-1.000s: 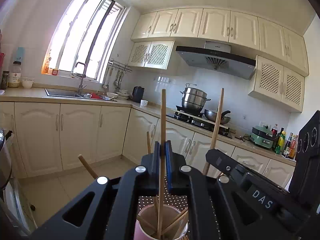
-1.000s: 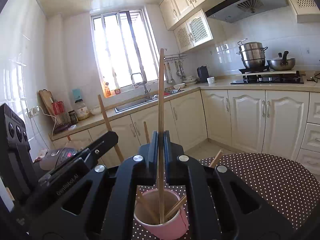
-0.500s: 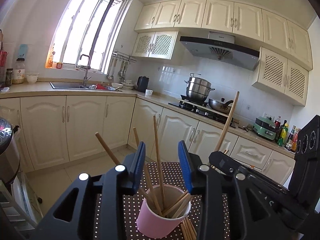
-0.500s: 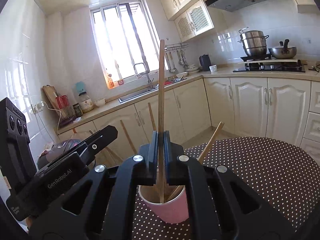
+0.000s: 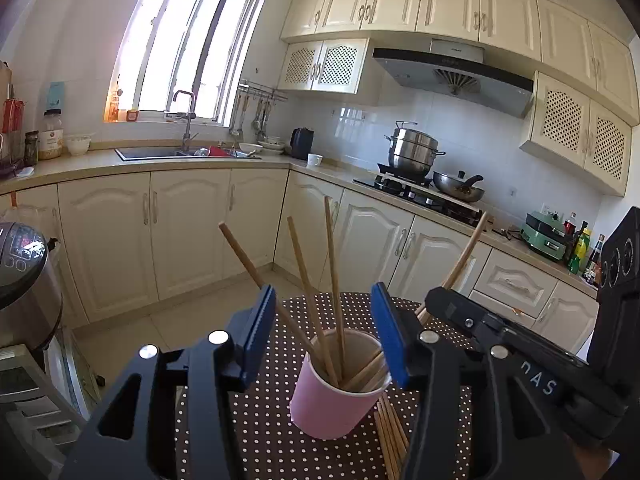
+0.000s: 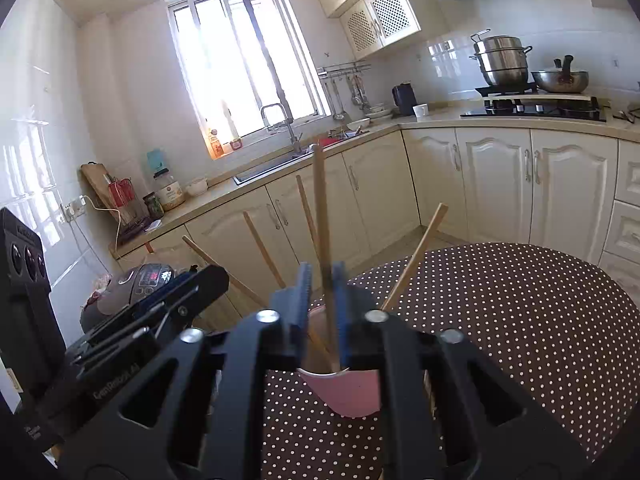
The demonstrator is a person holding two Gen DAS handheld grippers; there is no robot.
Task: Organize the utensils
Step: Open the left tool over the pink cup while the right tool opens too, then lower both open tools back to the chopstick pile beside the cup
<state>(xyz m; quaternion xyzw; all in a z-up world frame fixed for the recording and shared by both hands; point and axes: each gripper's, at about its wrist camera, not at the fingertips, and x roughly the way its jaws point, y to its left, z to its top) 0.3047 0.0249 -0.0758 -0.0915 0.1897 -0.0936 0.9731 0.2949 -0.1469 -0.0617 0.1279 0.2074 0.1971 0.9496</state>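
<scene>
My left gripper [image 5: 324, 334] is opening wide and holds nothing; the pink paper cup [image 5: 334, 394] of wooden chopsticks [image 5: 334, 280] stands just beyond my fingers on the brown dotted tablecloth [image 5: 276, 436]. My right gripper [image 6: 322, 300], marked "GenRobot.AI", is opening, one chopstick [image 6: 322, 216] loose between its jaws.

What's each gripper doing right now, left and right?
Left gripper: jaws opening, nothing gripped, above the pink paper cup.
Right gripper: jaws opening around a wooden chopstick.
</scene>
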